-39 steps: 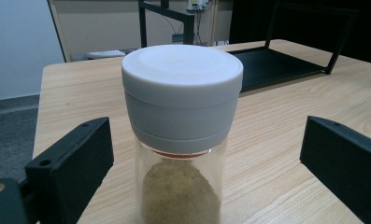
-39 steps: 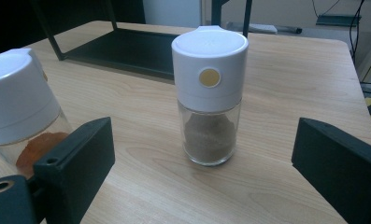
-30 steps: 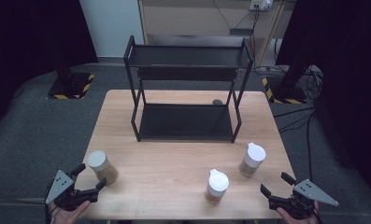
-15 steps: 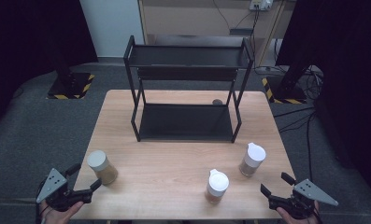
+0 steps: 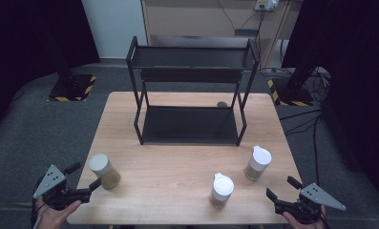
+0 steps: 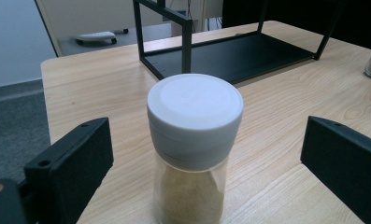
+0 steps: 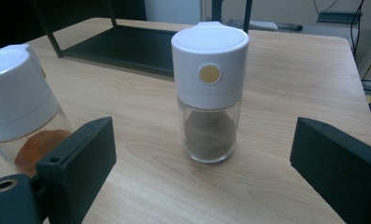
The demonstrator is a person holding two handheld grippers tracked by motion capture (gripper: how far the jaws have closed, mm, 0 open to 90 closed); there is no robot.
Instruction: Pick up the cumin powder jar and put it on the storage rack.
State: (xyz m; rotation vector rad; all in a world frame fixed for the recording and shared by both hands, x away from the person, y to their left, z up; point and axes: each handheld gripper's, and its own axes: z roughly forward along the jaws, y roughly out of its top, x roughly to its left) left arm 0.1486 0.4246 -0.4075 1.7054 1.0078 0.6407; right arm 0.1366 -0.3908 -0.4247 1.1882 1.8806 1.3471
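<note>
A jar of tan powder with a flat grey-white lid (image 5: 103, 171) (image 6: 195, 140) stands near the table's front left corner. My left gripper (image 5: 87, 175) (image 6: 206, 163) is open just in front of it, jaws spread wider than the jar and not touching it. A jar of grey-brown powder with a white flip cap (image 5: 257, 162) (image 7: 210, 93) stands at the front right. My right gripper (image 5: 280, 187) (image 7: 202, 163) is open and faces that jar from a short distance. A third white-capped jar with orange-red powder (image 5: 222, 190) (image 7: 19, 107) stands left of the right gripper.
A black two-tier metal rack (image 5: 135, 95) (image 6: 230, 56) (image 7: 122, 46) stands at the back of the wooden table (image 5: 177, 162), both shelves bare. A small dark round thing (image 5: 222, 104) lies behind it. Grey floor surrounds the table.
My left gripper has shifted slightly left, toward the table's corner, still open. The right gripper and the three jars have not moved.
</note>
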